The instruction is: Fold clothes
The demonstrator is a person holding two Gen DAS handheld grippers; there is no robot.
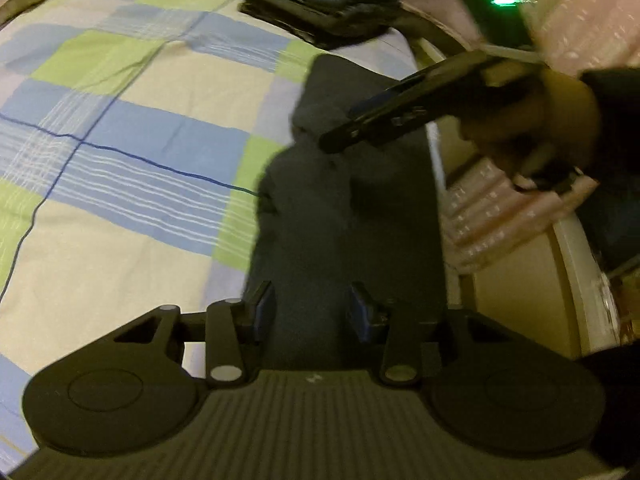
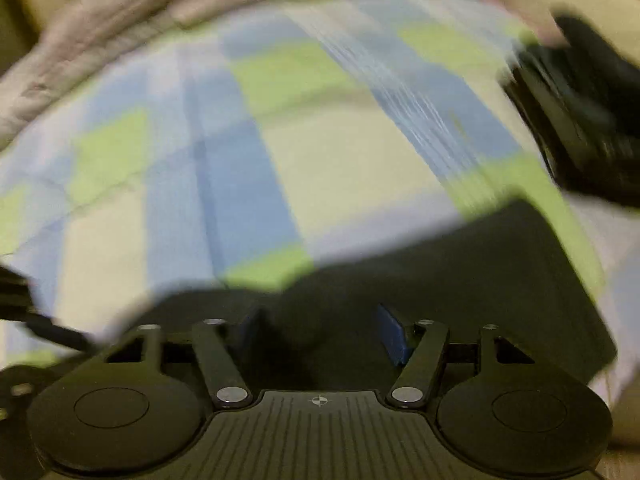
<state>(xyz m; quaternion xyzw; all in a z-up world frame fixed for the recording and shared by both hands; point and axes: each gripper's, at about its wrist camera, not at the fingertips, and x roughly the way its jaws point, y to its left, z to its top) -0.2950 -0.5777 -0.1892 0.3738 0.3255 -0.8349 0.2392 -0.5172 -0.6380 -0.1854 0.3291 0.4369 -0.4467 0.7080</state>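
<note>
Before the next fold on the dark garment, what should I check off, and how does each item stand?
1. Dark grey fabric garment lies flat on the checked blue, green and cream bedsheet: ok.
2. Left gripper jaws apart over the garment: ok.
3. Left gripper pinching cloth: cannot tell.
4. Right gripper open, nothing held: ok.
5. Stack of folded dark clothes apart from the garment: ok.

Both wrist cameras look steeply down, close over the bed (image 1: 120,140). Both share the dark garment (image 1: 344,216) at lower centre and the folded pile (image 1: 320,4), upper right.
</note>
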